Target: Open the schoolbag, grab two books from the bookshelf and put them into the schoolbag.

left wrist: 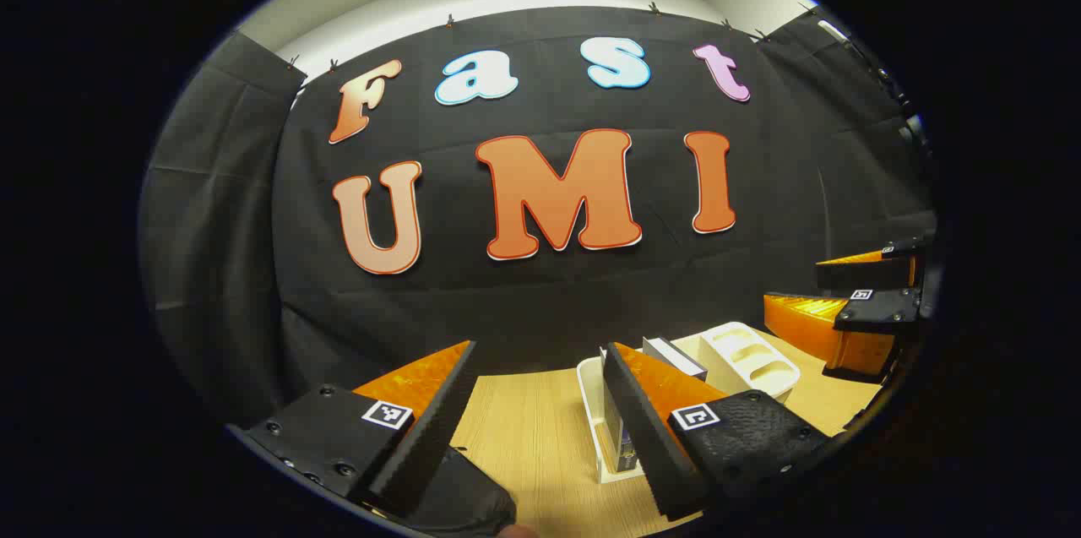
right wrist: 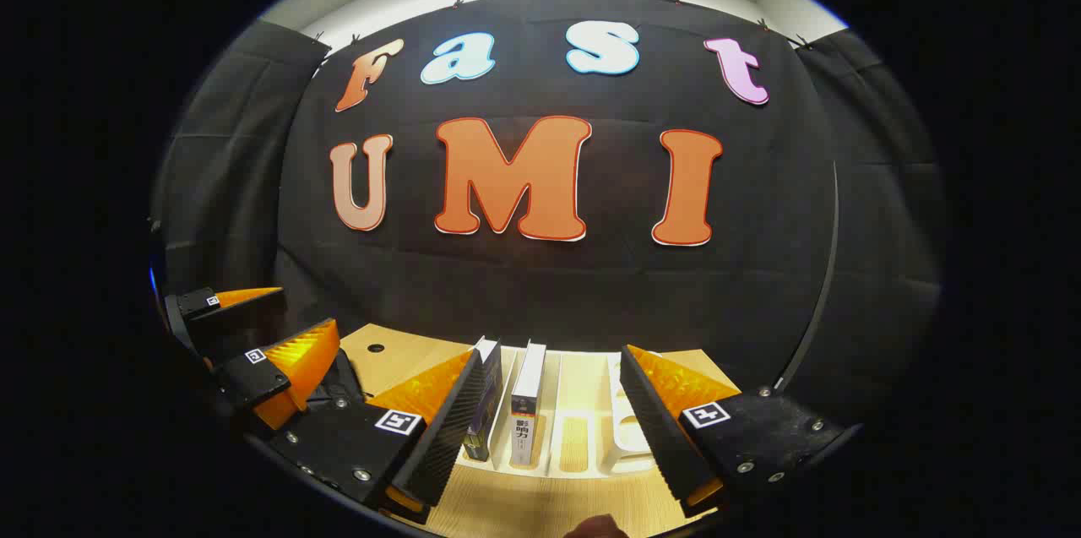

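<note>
- Bookshelf: a white slotted rack on the wooden bench, lying between the spread fingers of the right tongs in the right gripper view, at 6 o'clock of that view.
- The right tongs stand wide apart and pinch nothing; a square black-and-white marker sits on each finger.
- Two books stand upright in the rack's left slots: a dark book partly hidden behind the left finger, and just beside it a white book with dark writing down its spine, too small to make out.
- The rack's slots toward 5 o'clock are partly cut off by the right finger.
- At 8 o'clock in the right gripper view the left tongs show, their body cut off by the edge.
- In the left gripper view the left tongs are also spread, pinching nothing; the bookshelf sits at 5 o'clock, half hidden by the right finger, one book's top poking out.
- The right tongs appear at 3 o'clock there, fingers apart.
</note>
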